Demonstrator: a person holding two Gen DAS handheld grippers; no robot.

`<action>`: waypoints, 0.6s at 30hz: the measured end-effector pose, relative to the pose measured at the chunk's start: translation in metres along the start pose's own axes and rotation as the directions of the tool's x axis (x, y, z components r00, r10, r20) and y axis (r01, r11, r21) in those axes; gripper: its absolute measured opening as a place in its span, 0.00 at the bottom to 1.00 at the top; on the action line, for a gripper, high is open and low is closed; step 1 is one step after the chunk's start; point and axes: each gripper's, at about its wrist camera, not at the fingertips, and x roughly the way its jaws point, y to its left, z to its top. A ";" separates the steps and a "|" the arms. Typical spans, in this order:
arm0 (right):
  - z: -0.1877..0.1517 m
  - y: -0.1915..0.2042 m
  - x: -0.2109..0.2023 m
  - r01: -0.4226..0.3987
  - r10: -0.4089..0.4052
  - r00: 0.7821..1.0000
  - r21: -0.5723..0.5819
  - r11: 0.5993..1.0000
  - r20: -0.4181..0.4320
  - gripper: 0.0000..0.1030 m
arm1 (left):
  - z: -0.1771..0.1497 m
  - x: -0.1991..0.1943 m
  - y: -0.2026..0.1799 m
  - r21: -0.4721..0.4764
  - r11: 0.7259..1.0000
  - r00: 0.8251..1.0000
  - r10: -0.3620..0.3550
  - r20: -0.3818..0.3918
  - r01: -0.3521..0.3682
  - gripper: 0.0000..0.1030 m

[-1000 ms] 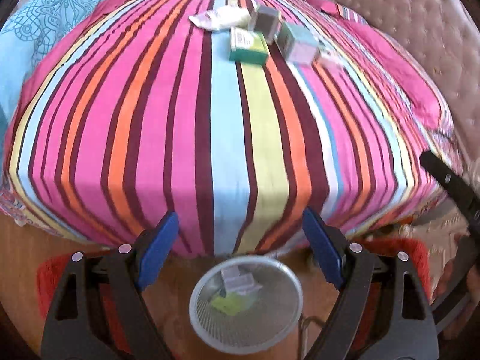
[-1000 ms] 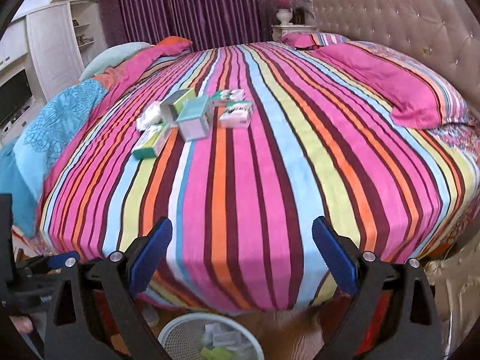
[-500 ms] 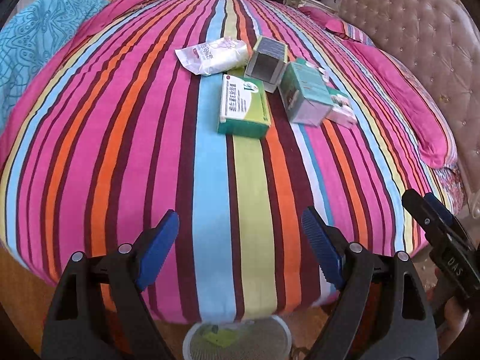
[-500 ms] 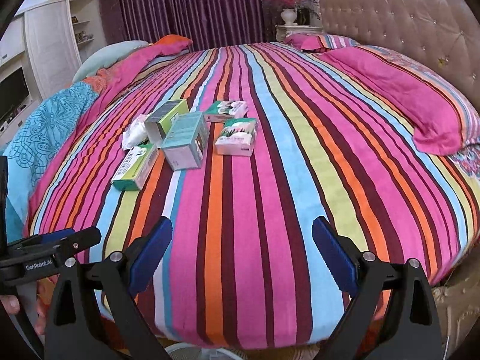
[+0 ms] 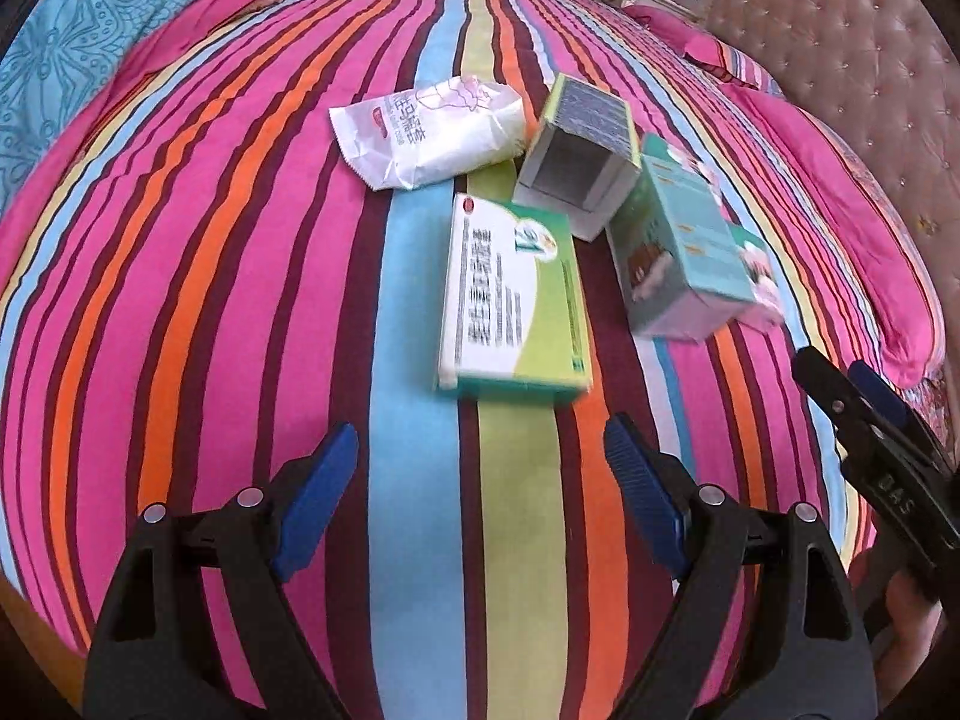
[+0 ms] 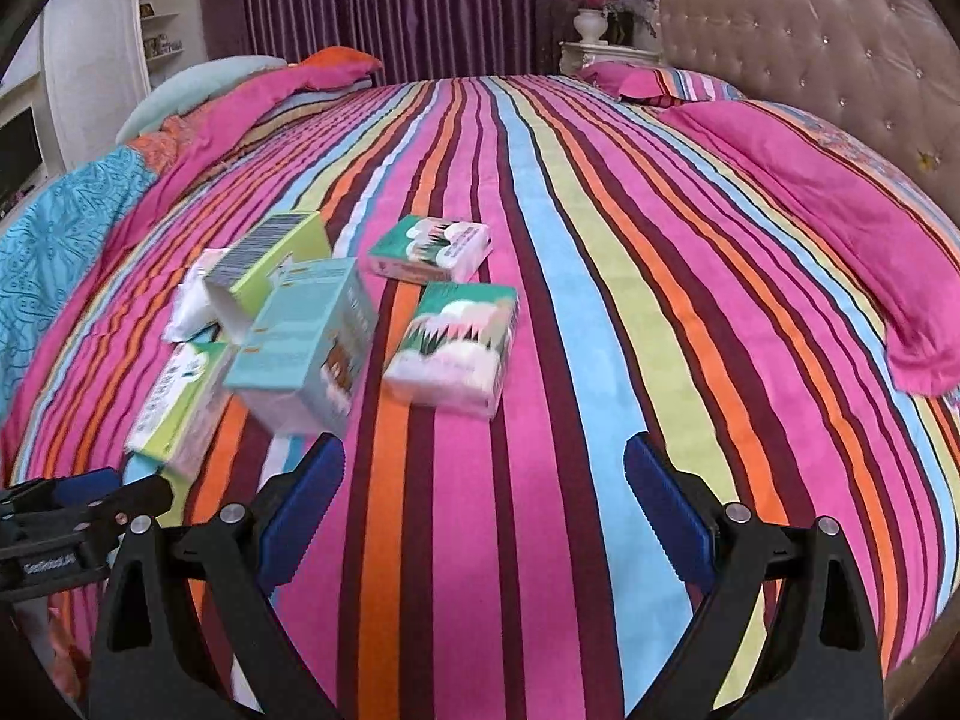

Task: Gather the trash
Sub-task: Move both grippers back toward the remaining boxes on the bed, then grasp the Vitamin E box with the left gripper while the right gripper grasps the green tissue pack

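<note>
L gripper (image 5: 480, 468) is hovering over the striped bedspread (image 5: 240, 300) w/ jaws spread wide, nothing btwn the blue pads (image 5: 318, 498). R gripper (image 6: 483, 498) is also hanging wide open & empty above the bed; its black tip is showing at the right edge of the left wrist view.

Trash is lying in a cluster just ahead of both tools. Nearest the L gripper is lying a flat green-white medicine box (image 5: 513, 300). Beside it, to the right, a teal carton (image 5: 678, 252) is resting; in right wrist view it is sitting close to the left pad. Beyond it an open-ended box w/ barcode (image 5: 579, 150) is tilting, touching the teal carton. A white plastic packet (image 5: 429, 132) is lying left of that box.

Right of the teal carton, a tissue pack (image 6: 453, 348) is lying flat, w/ a second tissue pack (image 6: 432, 249) farther back. A pink pillow (image 6: 828, 228) is resting by the tufted headboard (image 6: 810, 36).
</note>
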 end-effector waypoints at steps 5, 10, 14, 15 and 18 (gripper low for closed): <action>0.009 0.005 0.021 0.009 -0.009 1.000 -0.020 1.000 -0.021 0.87 | 0.018 0.014 -0.006 0.012 0.999 0.999 0.035 0.006 -0.035 0.80; 0.022 0.009 0.036 0.026 -0.027 0.999 -0.040 0.999 -0.027 0.87 | 0.035 0.026 -0.010 0.020 0.997 0.998 0.069 0.012 -0.069 0.80; 0.032 0.010 0.047 0.024 -0.025 0.999 -0.043 0.999 -0.036 0.87 | 0.043 0.035 -0.010 0.026 0.995 0.995 0.098 0.014 -0.099 0.80; 0.033 0.010 0.049 0.017 -0.019 0.999 -0.041 0.999 -0.047 0.86 | 0.044 0.037 -0.011 0.036 0.993 0.994 0.110 0.014 -0.110 0.80; 0.038 0.007 0.054 0.022 -0.024 0.998 -0.026 0.999 -0.059 0.86 | 0.045 0.042 -0.018 0.086 0.985 0.988 0.152 0.008 -0.152 0.79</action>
